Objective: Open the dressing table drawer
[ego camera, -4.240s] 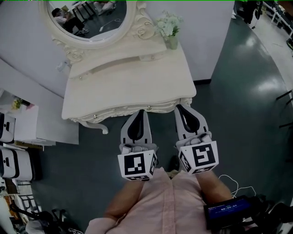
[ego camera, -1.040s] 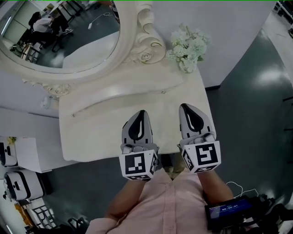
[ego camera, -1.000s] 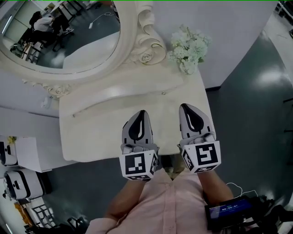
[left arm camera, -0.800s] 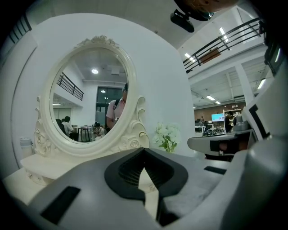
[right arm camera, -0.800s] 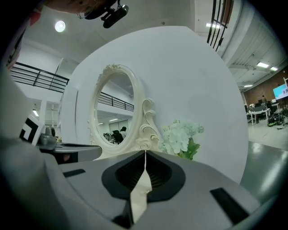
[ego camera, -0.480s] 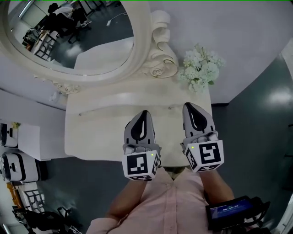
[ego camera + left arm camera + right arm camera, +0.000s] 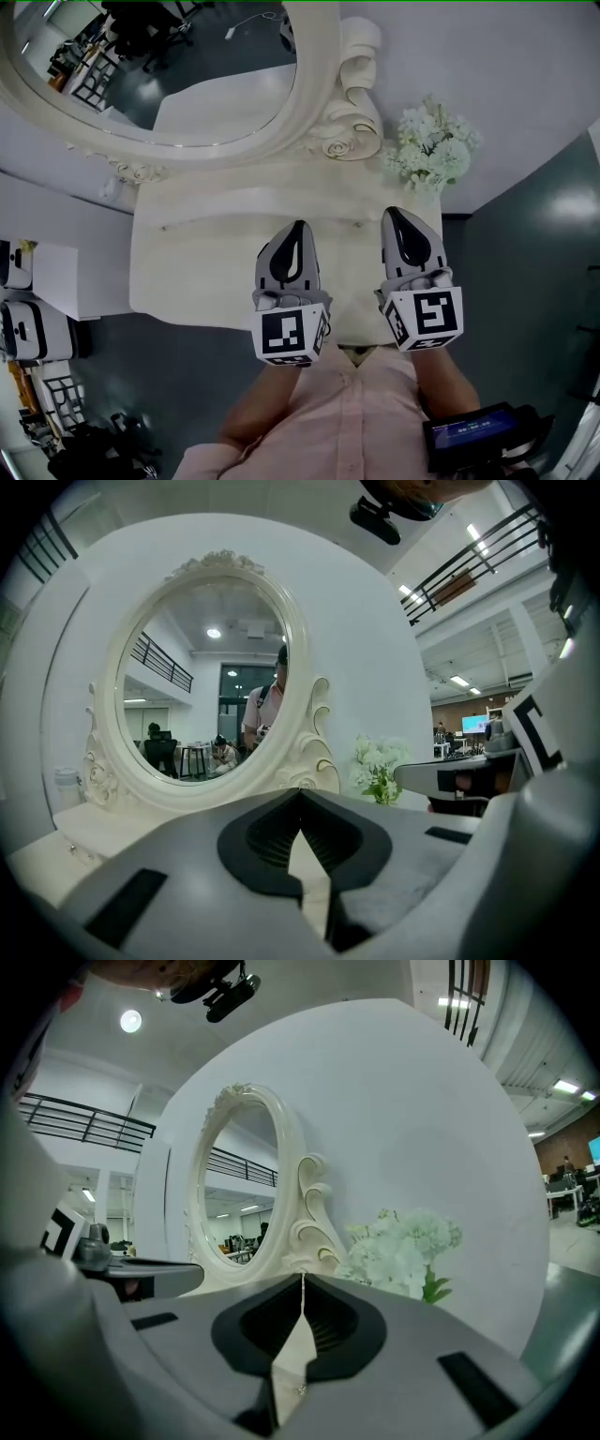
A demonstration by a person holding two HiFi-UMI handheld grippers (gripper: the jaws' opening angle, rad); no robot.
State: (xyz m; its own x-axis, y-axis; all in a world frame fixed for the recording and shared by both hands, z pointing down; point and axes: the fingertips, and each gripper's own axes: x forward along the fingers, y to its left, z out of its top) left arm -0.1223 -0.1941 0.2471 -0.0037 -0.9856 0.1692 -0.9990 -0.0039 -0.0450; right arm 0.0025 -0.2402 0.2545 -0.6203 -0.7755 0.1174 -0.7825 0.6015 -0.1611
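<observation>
The cream dressing table (image 7: 187,277) stands below me, and its front drawer is hidden under the tabletop edge. A low raised shelf at the back carries two small knobs (image 7: 357,223). My left gripper (image 7: 299,226) hovers over the tabletop's middle, shut and holding nothing; its tips meet in the left gripper view (image 7: 300,791). My right gripper (image 7: 395,213) hovers over the table's right end, shut and holding nothing, and its tips touch in the right gripper view (image 7: 302,1277). Both point nearly level toward the oval mirror (image 7: 178,75).
White flowers (image 7: 433,150) stand at the tabletop's back right, close to the right gripper (image 7: 403,1251). The mirror's carved frame (image 7: 342,131) rises behind the shelf. White cabinets (image 7: 33,309) stand on the dark floor at left. A white curved wall backs the table.
Both grippers have moved forward over the tabletop toward the mirror and shelf, staying shut. The table's front edge now lies nearer my body.
</observation>
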